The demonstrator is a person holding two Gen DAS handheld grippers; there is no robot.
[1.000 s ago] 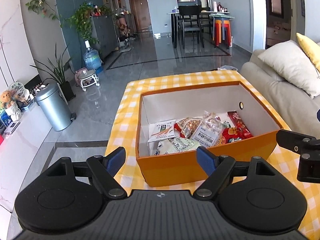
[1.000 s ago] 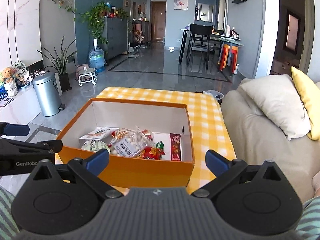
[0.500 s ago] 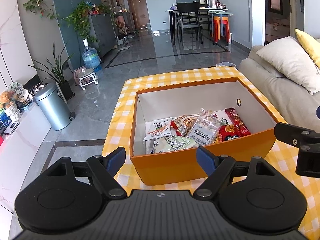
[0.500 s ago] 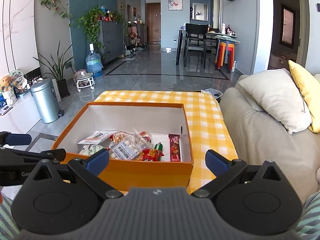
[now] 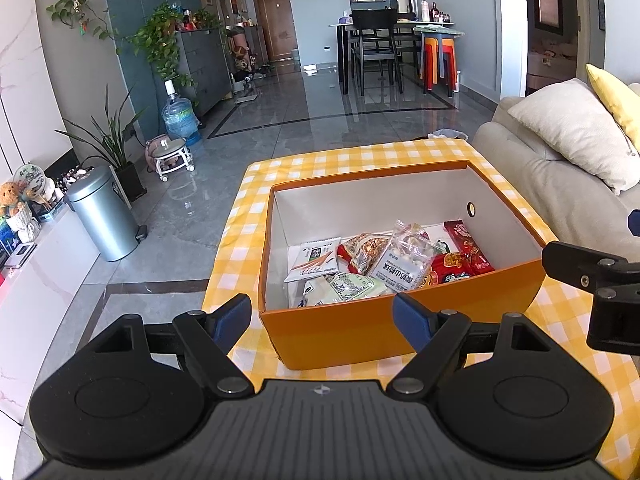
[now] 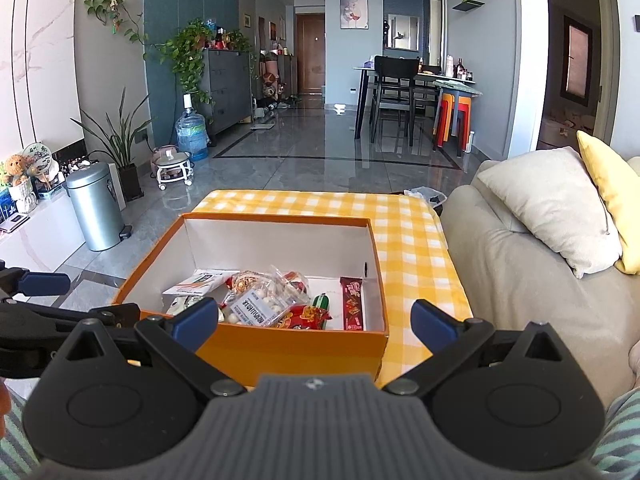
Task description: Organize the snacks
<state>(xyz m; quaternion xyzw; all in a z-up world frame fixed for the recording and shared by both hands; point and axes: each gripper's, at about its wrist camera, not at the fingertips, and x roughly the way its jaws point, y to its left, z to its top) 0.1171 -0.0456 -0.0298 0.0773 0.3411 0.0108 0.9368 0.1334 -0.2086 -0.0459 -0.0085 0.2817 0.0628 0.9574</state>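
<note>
An open orange box (image 5: pixel 400 324) with a white inside stands on the yellow checked table (image 5: pixel 248 236). Several snack packets lie in it: a clear bag of white balls (image 5: pixel 404 260), a red packet (image 5: pixel 468 246), a white packet (image 5: pixel 314 260). The box also shows in the right wrist view (image 6: pixel 296 348) with a red bar (image 6: pixel 352 304). My left gripper (image 5: pixel 322 316) is open and empty, in front of the box's near wall. My right gripper (image 6: pixel 314 320) is open and empty, also short of the near wall.
A beige sofa (image 6: pixel 520 280) with a white cushion (image 6: pixel 552 204) and a yellow cushion (image 6: pixel 612 184) runs along the table's right side. A metal bin (image 5: pixel 102 216) and plants stand on the floor to the left. A dining table with chairs (image 6: pixel 400 96) is far back.
Both grippers have drawn back and up from the box, so it sits smaller and further off. Both stay open. The snacks have not moved.
</note>
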